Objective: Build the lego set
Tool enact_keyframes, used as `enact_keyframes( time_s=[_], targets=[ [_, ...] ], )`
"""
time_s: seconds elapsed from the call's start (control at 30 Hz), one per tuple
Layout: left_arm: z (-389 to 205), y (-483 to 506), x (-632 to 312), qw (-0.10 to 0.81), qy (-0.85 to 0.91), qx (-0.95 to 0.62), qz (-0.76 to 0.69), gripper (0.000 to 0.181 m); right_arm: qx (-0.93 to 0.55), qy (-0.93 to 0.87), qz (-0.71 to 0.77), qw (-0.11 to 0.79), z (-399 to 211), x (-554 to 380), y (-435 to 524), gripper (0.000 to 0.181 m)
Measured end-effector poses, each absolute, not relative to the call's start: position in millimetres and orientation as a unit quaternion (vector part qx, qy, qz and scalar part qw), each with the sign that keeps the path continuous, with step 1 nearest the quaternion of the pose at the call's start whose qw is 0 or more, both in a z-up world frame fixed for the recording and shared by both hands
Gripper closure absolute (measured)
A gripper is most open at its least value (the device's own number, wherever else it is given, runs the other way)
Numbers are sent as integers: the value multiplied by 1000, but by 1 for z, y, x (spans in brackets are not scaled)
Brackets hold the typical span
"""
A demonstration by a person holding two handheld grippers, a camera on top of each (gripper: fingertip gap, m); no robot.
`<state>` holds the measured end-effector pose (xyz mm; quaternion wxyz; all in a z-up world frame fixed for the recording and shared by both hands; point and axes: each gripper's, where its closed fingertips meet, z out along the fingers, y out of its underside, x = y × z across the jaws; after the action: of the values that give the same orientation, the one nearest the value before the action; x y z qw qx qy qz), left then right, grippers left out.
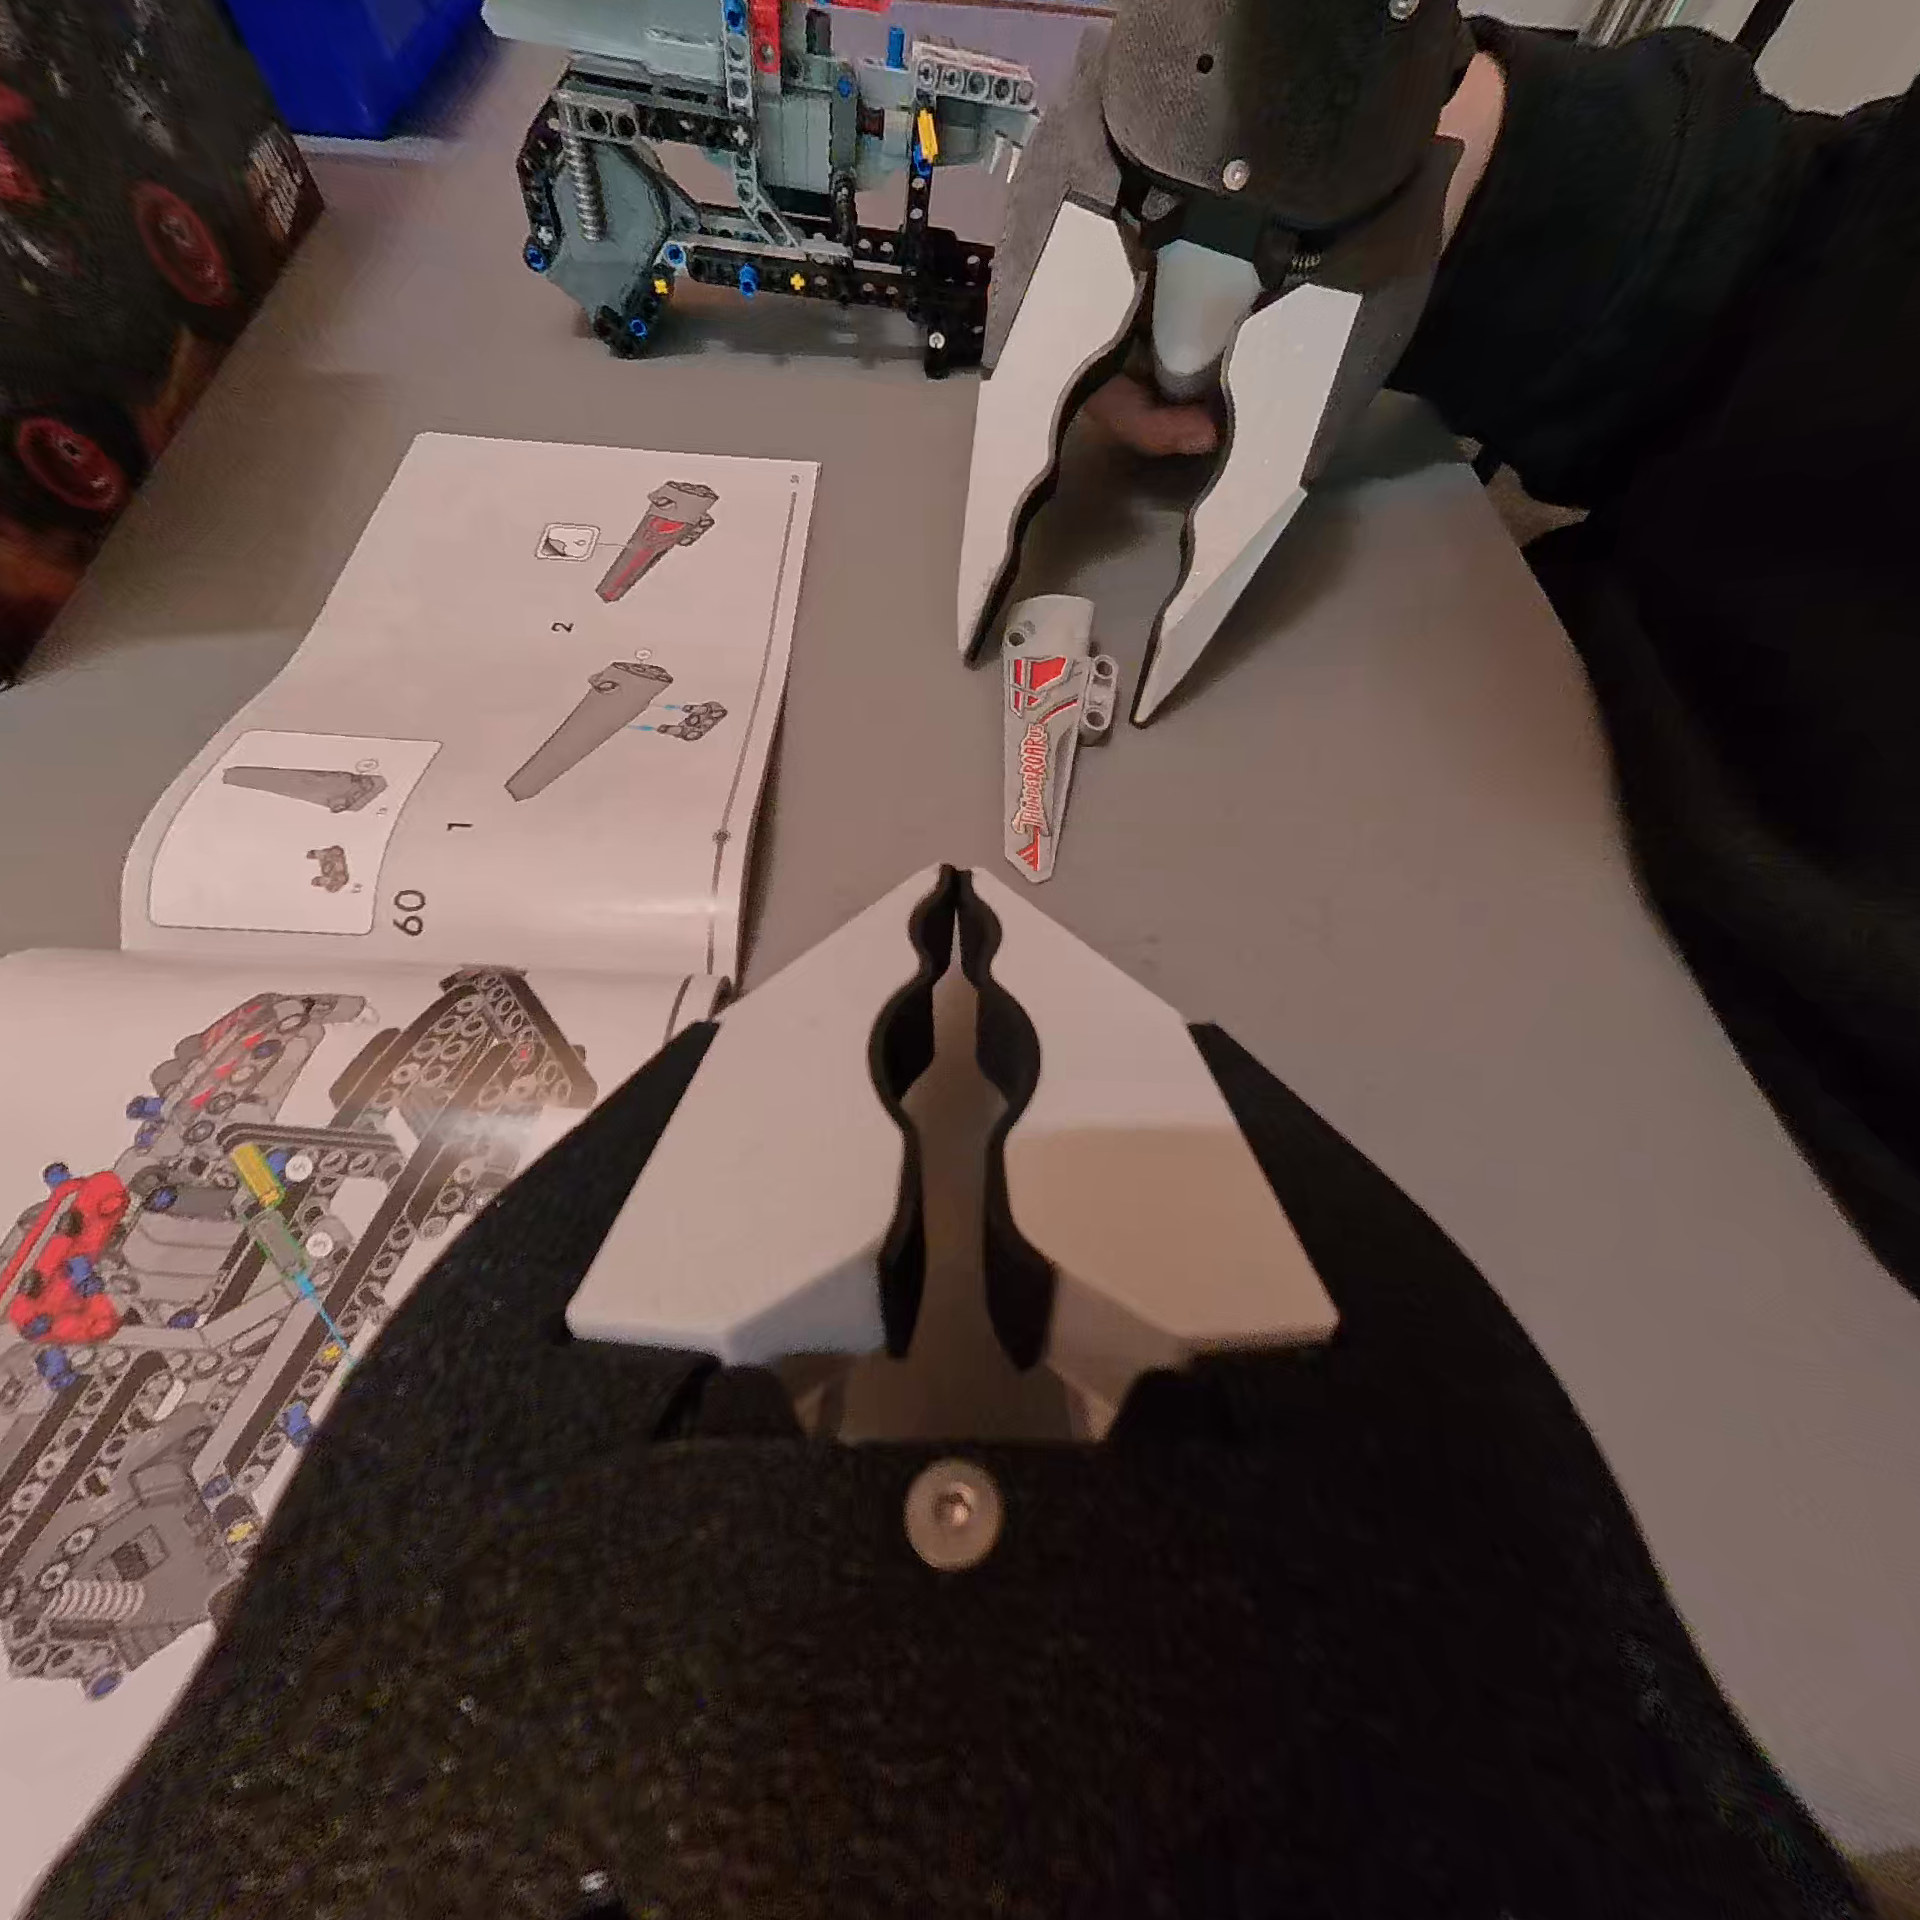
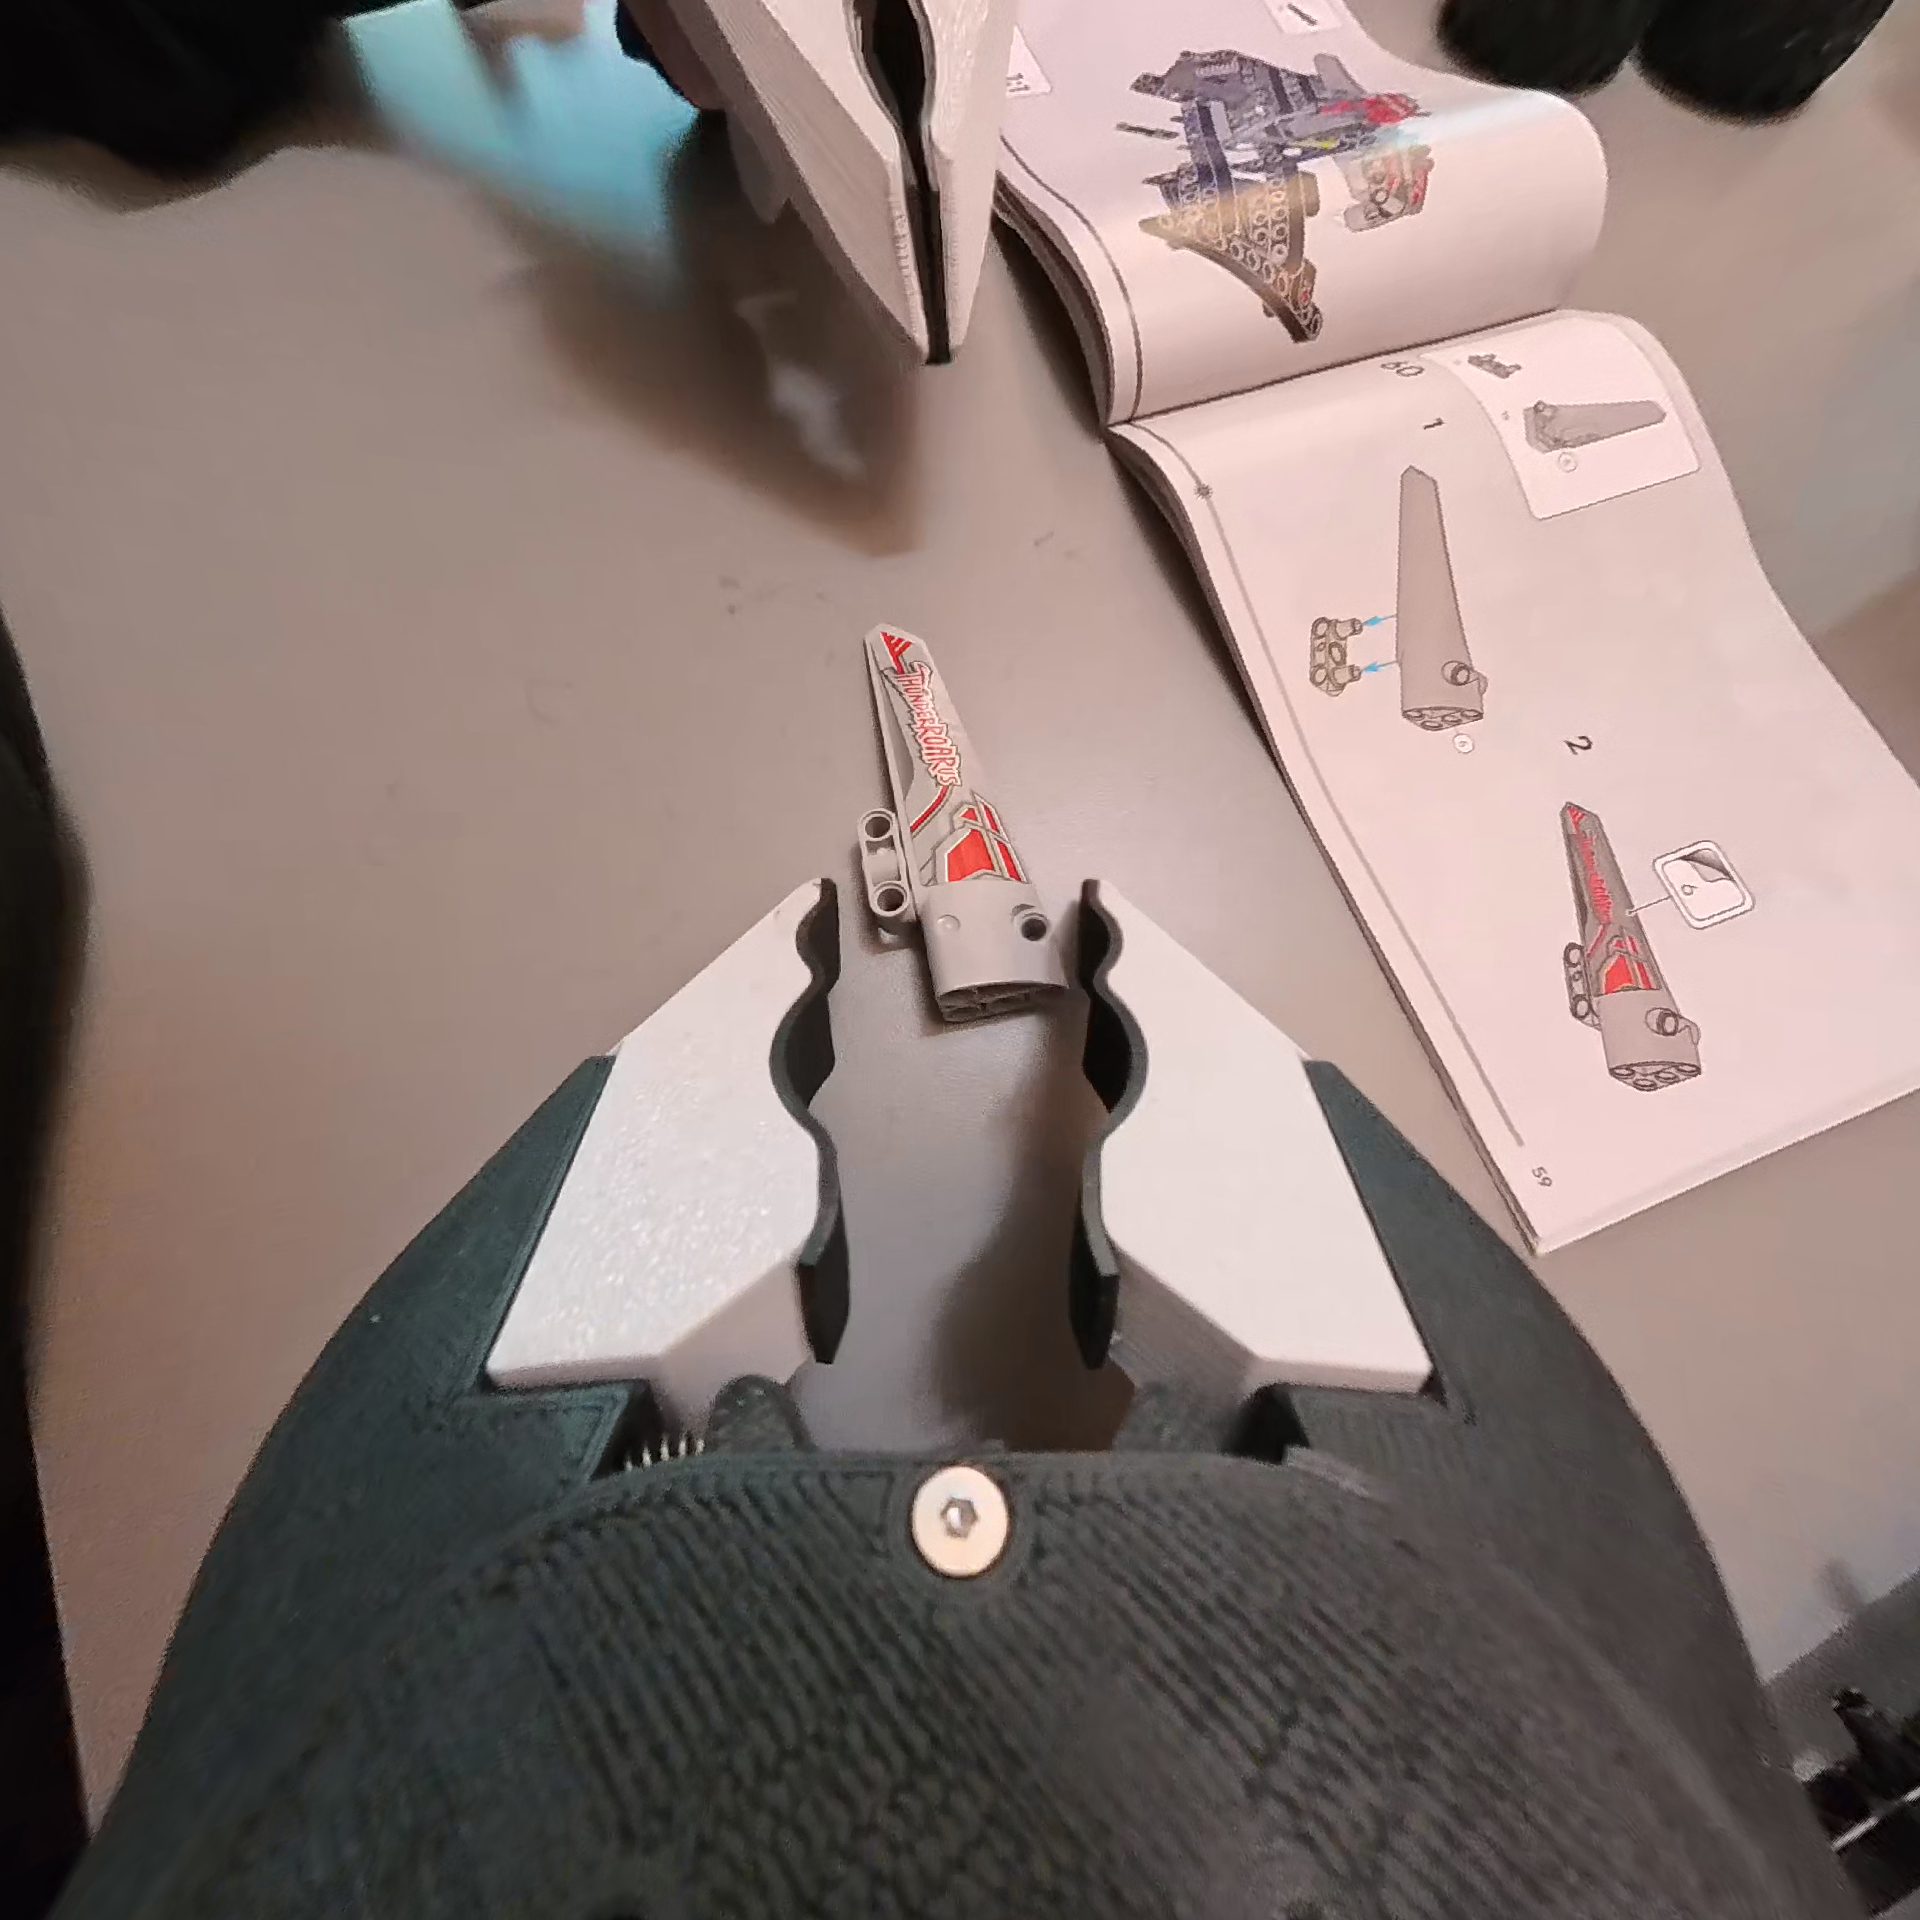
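Your left gripper has its fingers pressed together at the tips, nothing between them, hovering over the grey tabletop just beside the open instruction booklet. Your right gripper is spread wide w/ nothing pinched; its tips straddle the wide end of the grey panel piece, which lies flat on the tabletop, not touching either finger as far as the right wrist view shows. That piece carries a red/grey sticker & a small grey connector clipped to one side; its pointed end aims at your left gripper's tips and stops just short of them. The partly built model, grey/black beams w/ blue & yellow pins, stands upright toward the far edge of the tabletop in the left wrist view, beyond the booklet. A dark box w/ red wheels printed on it sits at the far-left corner, a blue bin just beside it.
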<state>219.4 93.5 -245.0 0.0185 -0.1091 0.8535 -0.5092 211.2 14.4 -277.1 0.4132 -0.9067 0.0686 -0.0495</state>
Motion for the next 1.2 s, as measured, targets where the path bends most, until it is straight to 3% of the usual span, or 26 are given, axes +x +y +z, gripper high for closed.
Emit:
enact_keyframes(
  time_s=[0.27,0.4,0.53,0.67,0.77,1.03,1.2],
  targets=[
    [-237,97,233,59,841,-126,-524,181,-908,57,-27,413,-278,205,15,148],
    [-235,103,248,113,834,-145,-521,172,-909,46,-21,414,-278,202,13,148],
    [-250,100,258,158,856,-149,-469,149,-911,34,-3,410,-277,195,3,149],
    [-264,66,256,152,900,-100,-395,148,-917,46,-3,395,-275,192,-9,137],
    [-272,57,276,177,931,-99,-305,138,-907,68,-13,415,-260,193,-16,136],
    [-281,51,273,24,951,-130,-279,128,-881,167,-125,424,-236,232,-39,142],
    [-279,60,259,-17,957,-99,-274,130,-894,163,-204,363,-242,259,-43,142]
  ],
)
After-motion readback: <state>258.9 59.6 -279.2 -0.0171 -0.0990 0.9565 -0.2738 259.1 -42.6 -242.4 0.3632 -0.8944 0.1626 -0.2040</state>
